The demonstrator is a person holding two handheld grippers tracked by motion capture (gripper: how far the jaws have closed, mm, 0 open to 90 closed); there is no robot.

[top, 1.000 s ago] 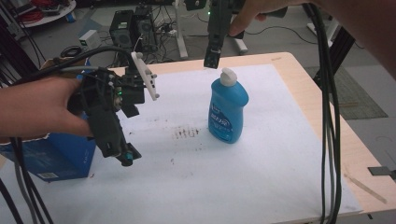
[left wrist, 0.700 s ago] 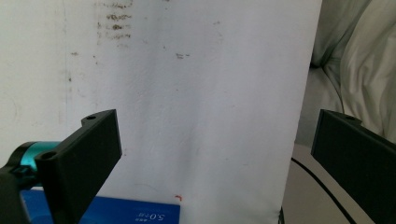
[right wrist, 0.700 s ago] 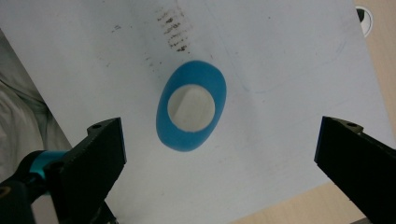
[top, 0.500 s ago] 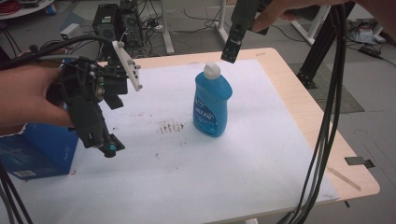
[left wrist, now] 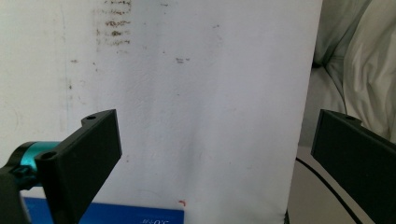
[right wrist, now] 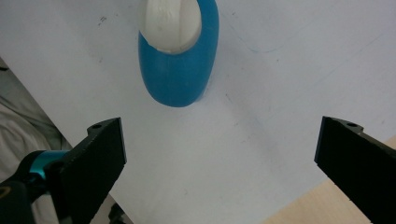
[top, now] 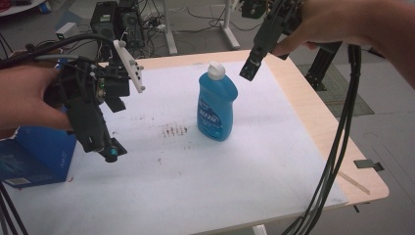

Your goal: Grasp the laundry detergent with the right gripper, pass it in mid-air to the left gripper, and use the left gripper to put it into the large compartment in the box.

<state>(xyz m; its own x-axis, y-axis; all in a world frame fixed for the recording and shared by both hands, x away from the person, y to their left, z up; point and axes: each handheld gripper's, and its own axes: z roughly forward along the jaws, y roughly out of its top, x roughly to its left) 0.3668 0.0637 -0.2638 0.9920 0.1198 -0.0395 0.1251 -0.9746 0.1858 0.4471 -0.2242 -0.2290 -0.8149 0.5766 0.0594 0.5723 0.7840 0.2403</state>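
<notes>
Jaws stood wide apart on both of our tools, and neither held or touched anything. Our right hand-held gripper point(top: 249, 70) hung in the air just beside the white cap of the blue soap bottle point(top: 216, 107), up and to the right of it in the high view, with a gap between the two. In the right gripper view, the right hand-held gripper point(right wrist: 219, 158) looked down along its black jaws at the soap bottle point(right wrist: 180, 60), whose cap and blue shoulders lay beyond the jaws and off towards the left one, not between them.

The bottle stood upright near the middle of the worktop point(top: 313, 117), on the white sheet point(top: 195, 186) that covered most of it, just right of a patch of dark smudges point(top: 173, 130).

Our left hand-held gripper point(top: 105, 149) hovered well apart from the bottle, over the left side of the sheet and beside a blue box point(top: 34, 156) at the worktop's left edge. In its own view the left hand-held gripper point(left wrist: 215, 158) faced bare white sheet between its spread jaws, with the blue box point(left wrist: 112, 217) at the bottom edge.
</notes>
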